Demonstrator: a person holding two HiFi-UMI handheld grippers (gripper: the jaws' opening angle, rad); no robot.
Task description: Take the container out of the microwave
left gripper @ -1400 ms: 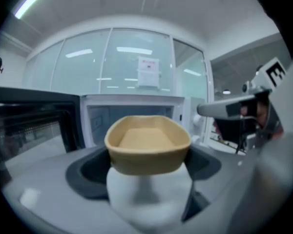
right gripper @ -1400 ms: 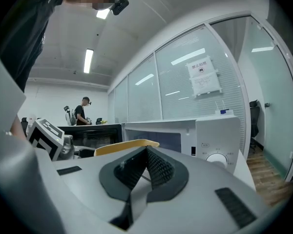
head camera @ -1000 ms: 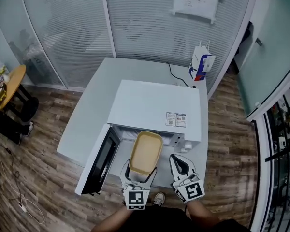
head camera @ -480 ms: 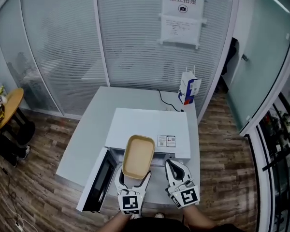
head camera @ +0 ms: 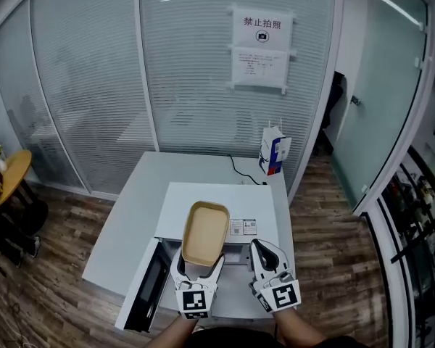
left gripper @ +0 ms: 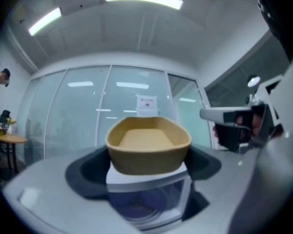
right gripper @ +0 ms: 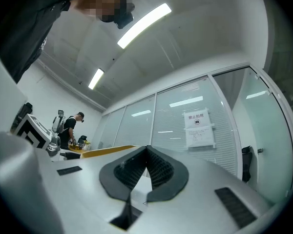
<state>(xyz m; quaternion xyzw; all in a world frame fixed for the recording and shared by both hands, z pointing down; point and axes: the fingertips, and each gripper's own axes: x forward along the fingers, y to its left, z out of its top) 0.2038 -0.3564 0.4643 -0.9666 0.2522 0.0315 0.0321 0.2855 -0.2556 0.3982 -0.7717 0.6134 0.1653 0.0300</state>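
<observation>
Two grippers sit at the bottom centre of the head view, and only your left gripper (head camera: 198, 265) is working: its jaws are clamped on the near end of the tan container (head camera: 205, 230), which sticks out ahead of them, open side up and, as far as the left gripper view shows, empty. Your right gripper (head camera: 262, 252) is just beside it to the right, jaws pressed together with nothing between them. The container is already out of the cavity, in the air in front of the white microwave (head camera: 217, 198), whose door (head camera: 151, 285) hangs open at lower left. So the removal itself looks done, and what is left is judged to be the carry and the set-down. You hold the container by one end only, so the far end could dip; keep it level and your grip firm. The bare part of the white table (head camera: 127, 216), left of the microwave, looks like the nearest free spot.
</observation>
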